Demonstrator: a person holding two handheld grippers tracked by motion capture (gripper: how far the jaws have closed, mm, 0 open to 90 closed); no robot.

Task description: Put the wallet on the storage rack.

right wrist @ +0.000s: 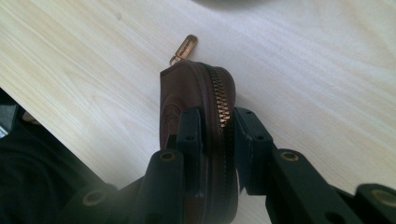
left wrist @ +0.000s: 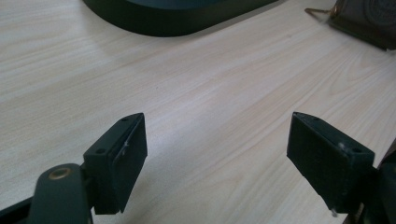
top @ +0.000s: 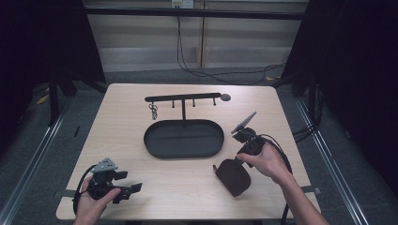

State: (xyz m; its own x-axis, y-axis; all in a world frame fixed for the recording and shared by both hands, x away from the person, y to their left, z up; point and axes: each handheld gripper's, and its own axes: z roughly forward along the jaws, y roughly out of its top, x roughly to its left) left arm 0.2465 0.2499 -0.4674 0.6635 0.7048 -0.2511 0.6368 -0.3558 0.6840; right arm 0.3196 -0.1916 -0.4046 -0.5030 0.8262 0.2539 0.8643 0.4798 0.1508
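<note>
A brown zip pouch [right wrist: 201,121] is clamped between the jaws of the right gripper [right wrist: 212,135], which press on its two flat faces with the zipper [right wrist: 223,105] running up between them. In the high view the pouch [top: 233,176] is seen near the right part of the tabletop's near edge, just in front of the dark oval tray [top: 183,138]. Its brass pull tab [right wrist: 185,47] is left hanging free at the end away from the gripper, and whether the pouch's lower edge is touching the wood cannot be told.

The step in hand is judged to be the lift and carry of the pouch, probably toward the tray or the hook rack [top: 184,98] standing behind it, where a small key ring [top: 153,111] is hung near the rack's left end. For this to be done well, the grip should be kept firm across the faces, since a soft pouch can be squeezed out sideways. The pouch should be raised straight up before being moved across, so that the tray's rim is cleared, and the dangling tab should be watched, as it could be caught on the rim.

The left gripper [left wrist: 217,149] is held at the near left corner of the tabletop [top: 126,112], with its jaws wide apart and nothing between them.
</note>
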